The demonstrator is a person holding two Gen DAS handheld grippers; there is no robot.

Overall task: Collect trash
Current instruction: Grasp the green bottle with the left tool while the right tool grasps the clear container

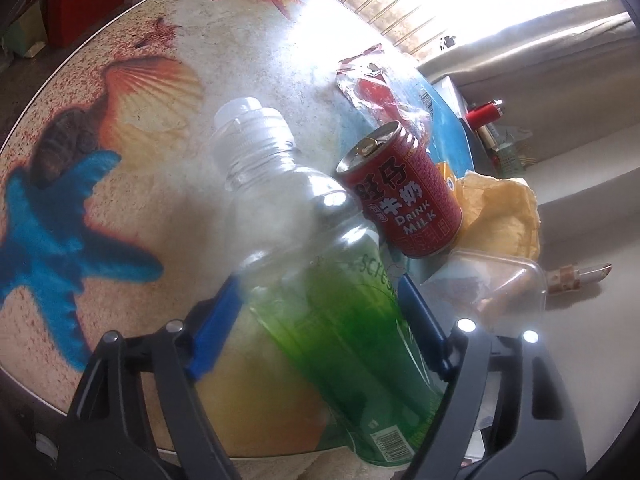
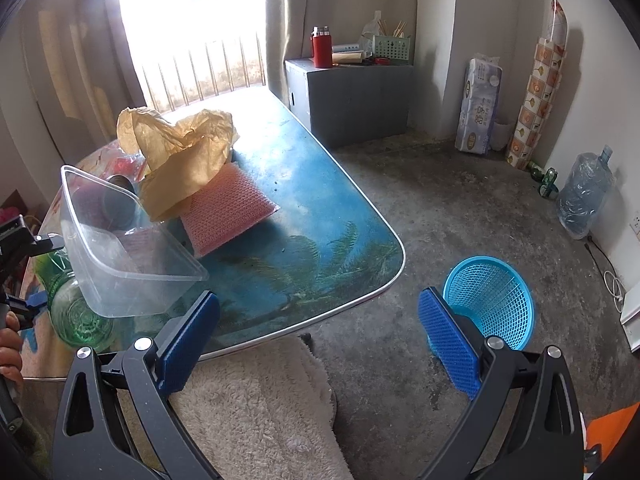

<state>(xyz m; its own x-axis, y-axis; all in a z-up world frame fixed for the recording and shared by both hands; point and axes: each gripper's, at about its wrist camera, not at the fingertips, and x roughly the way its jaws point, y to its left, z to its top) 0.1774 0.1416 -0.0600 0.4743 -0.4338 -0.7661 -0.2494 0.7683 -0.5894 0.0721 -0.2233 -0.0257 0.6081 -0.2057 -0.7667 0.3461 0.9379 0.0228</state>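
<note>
My left gripper (image 1: 320, 312) is shut on a clear plastic bottle with a green label (image 1: 320, 264), held tilted over the table; the bottle also shows in the right wrist view (image 2: 76, 312). Behind it stand a red milk can (image 1: 404, 196), a crumpled yellow paper (image 1: 500, 208), a clear plastic box (image 1: 492, 288) and a torn red wrapper (image 1: 376, 92). My right gripper (image 2: 320, 336) is open and empty past the table's near corner. A blue mesh basket (image 2: 496, 300) stands on the floor behind its right finger.
The table (image 2: 312, 208) has a beach print and a metal rim. On it lie a pink bubble sheet (image 2: 228, 208), the yellow paper (image 2: 180, 152) and the clear box (image 2: 120, 256). A grey cabinet (image 2: 352, 100), a paper roll pack (image 2: 478, 108) and a water jug (image 2: 584, 192) stand along the walls.
</note>
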